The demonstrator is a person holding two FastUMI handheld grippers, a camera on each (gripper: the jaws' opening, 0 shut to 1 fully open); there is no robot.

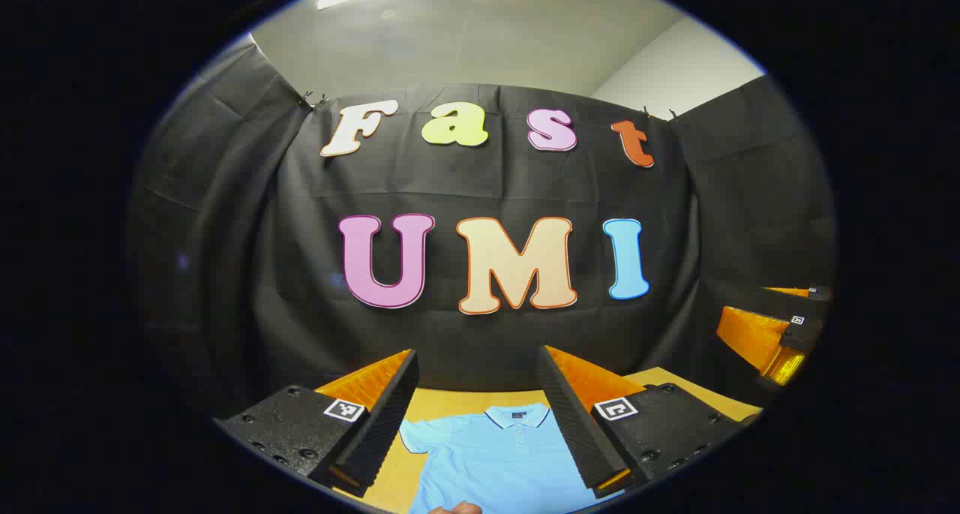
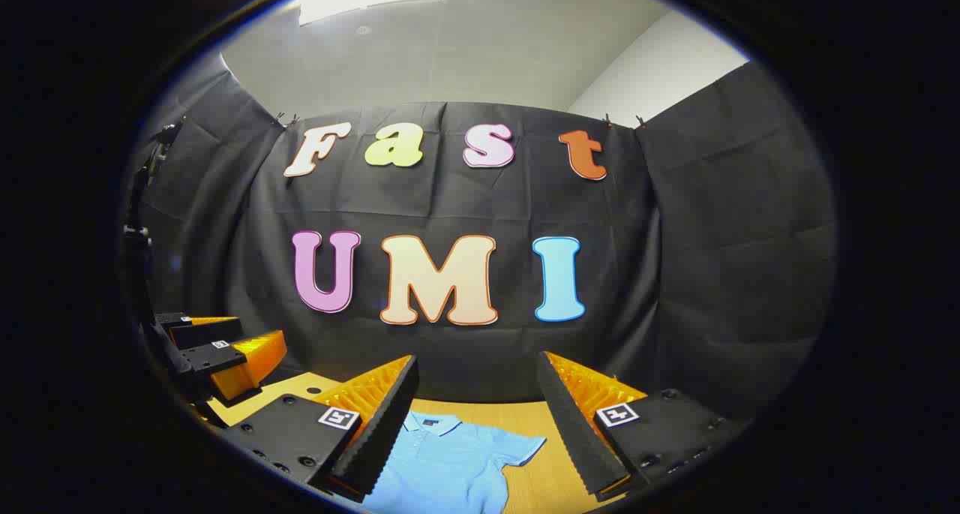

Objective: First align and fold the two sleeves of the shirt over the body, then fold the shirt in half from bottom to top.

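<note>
While both hover above the table (image 1: 442,405), left tool (image 1: 476,416) spread apart, right tool (image 2: 474,424) spread apart, blue shirt (image 1: 495,458) flat below.

In the left gripper view, the left gripper (image 1: 476,379) hung above the wooden table (image 1: 442,403) with its two fingers spread wide apart and nothing between them. A light blue polo shirt (image 1: 495,454) lay flat on the table below, collar toward the black cloth wall (image 1: 225,236), one short sleeve spread out to the side. The right gripper (image 1: 780,334) showed at the far right edge, raised above the table.
</note>
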